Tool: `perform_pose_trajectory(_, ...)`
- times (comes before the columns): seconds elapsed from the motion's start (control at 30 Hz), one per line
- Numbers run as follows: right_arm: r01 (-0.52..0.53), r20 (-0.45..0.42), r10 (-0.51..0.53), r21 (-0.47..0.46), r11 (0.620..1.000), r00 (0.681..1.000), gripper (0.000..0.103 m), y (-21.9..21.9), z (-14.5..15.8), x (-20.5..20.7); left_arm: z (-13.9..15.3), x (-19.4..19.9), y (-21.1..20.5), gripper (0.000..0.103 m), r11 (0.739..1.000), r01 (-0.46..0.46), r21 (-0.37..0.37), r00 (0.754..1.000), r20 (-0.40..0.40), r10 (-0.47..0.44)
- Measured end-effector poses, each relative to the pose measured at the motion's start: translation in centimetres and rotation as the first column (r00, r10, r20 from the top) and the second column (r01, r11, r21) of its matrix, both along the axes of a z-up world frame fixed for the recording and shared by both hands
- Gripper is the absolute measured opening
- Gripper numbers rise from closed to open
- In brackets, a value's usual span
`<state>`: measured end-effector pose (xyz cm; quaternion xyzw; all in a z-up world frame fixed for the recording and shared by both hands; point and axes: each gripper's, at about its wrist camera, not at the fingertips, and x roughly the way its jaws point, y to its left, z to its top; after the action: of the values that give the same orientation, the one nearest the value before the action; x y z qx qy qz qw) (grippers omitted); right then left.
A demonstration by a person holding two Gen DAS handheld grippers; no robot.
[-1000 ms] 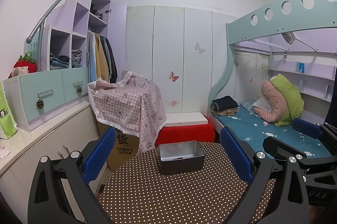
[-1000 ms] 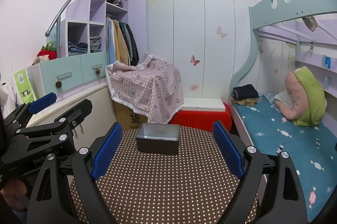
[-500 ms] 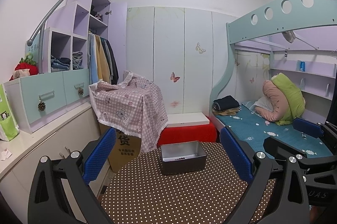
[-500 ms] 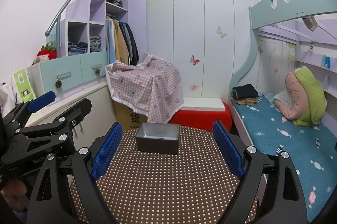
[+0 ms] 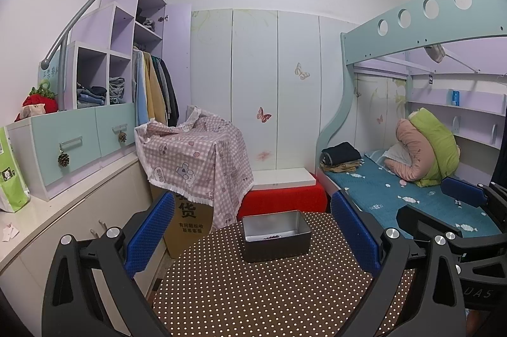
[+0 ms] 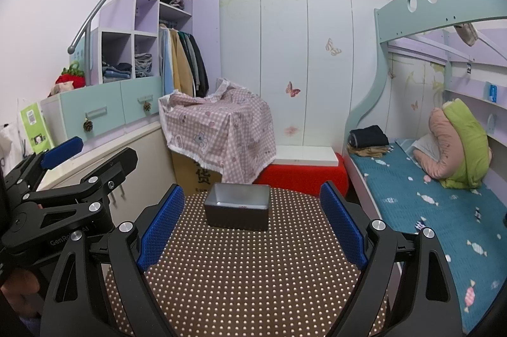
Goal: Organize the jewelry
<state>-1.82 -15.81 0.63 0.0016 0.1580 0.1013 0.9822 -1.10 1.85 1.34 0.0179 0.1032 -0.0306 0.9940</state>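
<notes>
At the far edge of the dotted table (image 5: 269, 289) the metal tin (image 5: 275, 235) still holds dark beads (image 5: 269, 238), unmoved, while left gripper (image 5: 250, 234) and right gripper (image 6: 252, 224) stay wide open, empty, short of the tin

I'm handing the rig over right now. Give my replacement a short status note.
Left claw: open, empty, above the dotted table.
Right claw: open, empty, beside it.
Metal box sits at the table's far edge; dark beads lie inside.
Done: those beads appear to be put away.
Left: no loose jewelry is visible on the table, so check outside these views before finishing.
</notes>
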Motion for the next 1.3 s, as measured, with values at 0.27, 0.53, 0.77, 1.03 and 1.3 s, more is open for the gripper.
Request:
perform_pose_trajectory(0.27,0.001,0.0,-0.001,0.0,1.0,1.0,0.085,-0.02,0.03,0.0,-0.15,-0.01,0.1,0.096,1.0,-0.001,0.002,1.0,-0.001,0.001)
perform_pose_trajectory(0.53,-0.001,-0.003,0.001,0.001,1.0,1.0,0.085,-0.04,0.06,0.04,-0.52,-0.33,0.35,0.096,1.0,-0.029,0.007,0.999,0.036,0.029)
perform_pose_trajectory(0.77,-0.001,-0.003,0.001,0.003,1.0,1.0,0.085,-0.01,-0.09,-0.12,-0.7,-0.14,0.67,0.096,1.0,-0.008,-0.013,1.0,0.022,0.008)
perform_pose_trajectory(1.03,-0.001,-0.003,0.001,0.003,1.0,1.0,0.085,0.21,-0.46,-0.54,-0.6,-0.14,0.63,0.096,1.0,-0.011,-0.006,1.0,0.027,0.011)
perform_pose_trajectory(1.3,0.0,-0.004,0.0,0.004,1.0,1.0,0.085,0.18,-0.4,-0.44,-0.37,-0.31,0.49,0.096,1.0,-0.01,-0.006,1.0,0.03,0.01)
